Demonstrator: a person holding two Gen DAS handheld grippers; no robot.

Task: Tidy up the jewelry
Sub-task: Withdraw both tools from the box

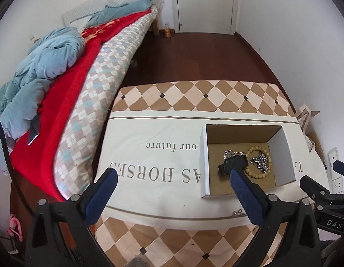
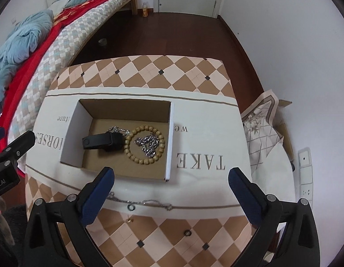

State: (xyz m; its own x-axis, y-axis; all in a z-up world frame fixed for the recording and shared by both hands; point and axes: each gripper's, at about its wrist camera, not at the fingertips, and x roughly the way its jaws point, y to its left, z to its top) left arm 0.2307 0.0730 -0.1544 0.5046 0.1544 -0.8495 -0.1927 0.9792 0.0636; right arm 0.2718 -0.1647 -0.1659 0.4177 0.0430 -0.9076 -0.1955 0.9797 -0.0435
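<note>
An open cardboard box (image 2: 71, 133) (image 1: 204, 155) stands on a white printed cloth. Inside lie a black wristband (image 2: 103, 142) (image 1: 233, 164), a wooden bead bracelet (image 2: 145, 161) (image 1: 255, 174) and a silver chain (image 2: 149, 144) (image 1: 260, 162). A thin silver necklace (image 2: 147, 202) lies on the cloth in front of the box, with a dark ring (image 2: 131, 207) beside it. A small gold piece (image 2: 129, 221) and another dark ring (image 2: 187, 232) lie on the checkered cover. My right gripper (image 2: 170, 189) is open and empty above the necklace. My left gripper (image 1: 174, 191) is open and empty, left of the box.
The cloth lies on a checkered table (image 2: 149, 71). A bed (image 1: 67, 93) with red and blue bedding runs along the left. A cardboard box with fabric (image 2: 261, 122) stands at the right by the wall. A bottle (image 2: 145, 10) stands by the door.
</note>
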